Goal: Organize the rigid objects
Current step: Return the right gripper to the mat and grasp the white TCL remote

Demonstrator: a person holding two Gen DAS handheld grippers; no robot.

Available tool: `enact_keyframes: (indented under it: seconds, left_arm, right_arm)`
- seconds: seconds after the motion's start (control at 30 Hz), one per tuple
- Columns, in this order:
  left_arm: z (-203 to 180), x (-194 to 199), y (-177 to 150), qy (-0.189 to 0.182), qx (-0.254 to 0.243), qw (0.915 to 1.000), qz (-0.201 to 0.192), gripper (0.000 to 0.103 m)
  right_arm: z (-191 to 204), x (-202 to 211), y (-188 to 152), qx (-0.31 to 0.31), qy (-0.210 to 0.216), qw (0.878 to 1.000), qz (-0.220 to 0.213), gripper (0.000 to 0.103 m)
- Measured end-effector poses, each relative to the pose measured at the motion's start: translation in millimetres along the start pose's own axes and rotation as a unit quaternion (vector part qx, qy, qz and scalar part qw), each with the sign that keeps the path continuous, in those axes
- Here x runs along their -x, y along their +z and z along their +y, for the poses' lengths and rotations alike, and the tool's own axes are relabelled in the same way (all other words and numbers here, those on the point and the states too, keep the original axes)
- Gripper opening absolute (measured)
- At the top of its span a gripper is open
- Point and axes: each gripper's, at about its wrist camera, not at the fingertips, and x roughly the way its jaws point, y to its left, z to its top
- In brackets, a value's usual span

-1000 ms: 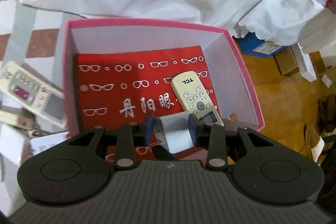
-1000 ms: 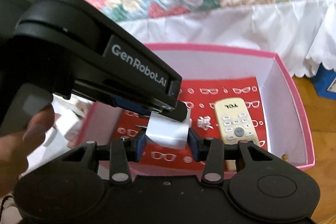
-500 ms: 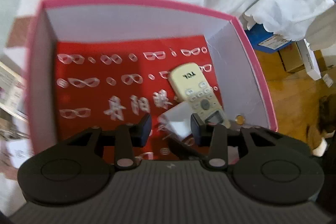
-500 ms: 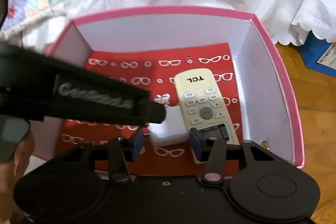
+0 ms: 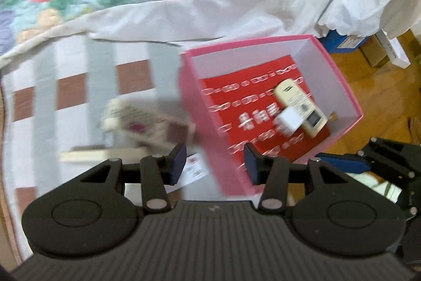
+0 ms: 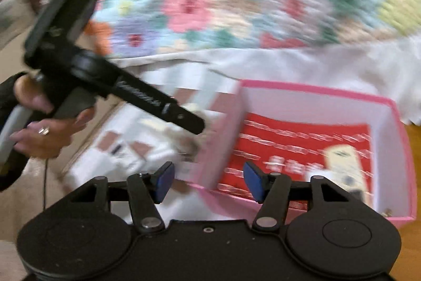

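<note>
Both grippers, left (image 5: 214, 162) and right (image 6: 208, 182), just let go of the white block (image 5: 288, 120), jaws opening and empty, and it's now in the pink box (image 5: 342, 86) beside the remote (image 5: 300, 107), so probably (blurry) the left-side clutter's next.

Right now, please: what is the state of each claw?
Left claw: jaws opening, nothing between them.
Right claw: jaws opening, holding nothing.

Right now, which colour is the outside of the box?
Pink box; the left wrist view shows it best.
</note>
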Motion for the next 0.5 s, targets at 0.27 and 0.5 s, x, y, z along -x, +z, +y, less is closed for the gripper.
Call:
enact_keyframes:
  seconds: [0.27,0.5]
  left_arm:
    - [73,51,-44,0.063,0.015,0.9977,0.020,0.058]
    - [140,41,-74,0.052,0.142,0.9869,0.057,0.062]
  right_arm:
    - [77,-27,22,0.103,0.064,0.992,0.030,0.064]
    - [138,-84,29,0.196,0.114,0.971,0.077,0.063]
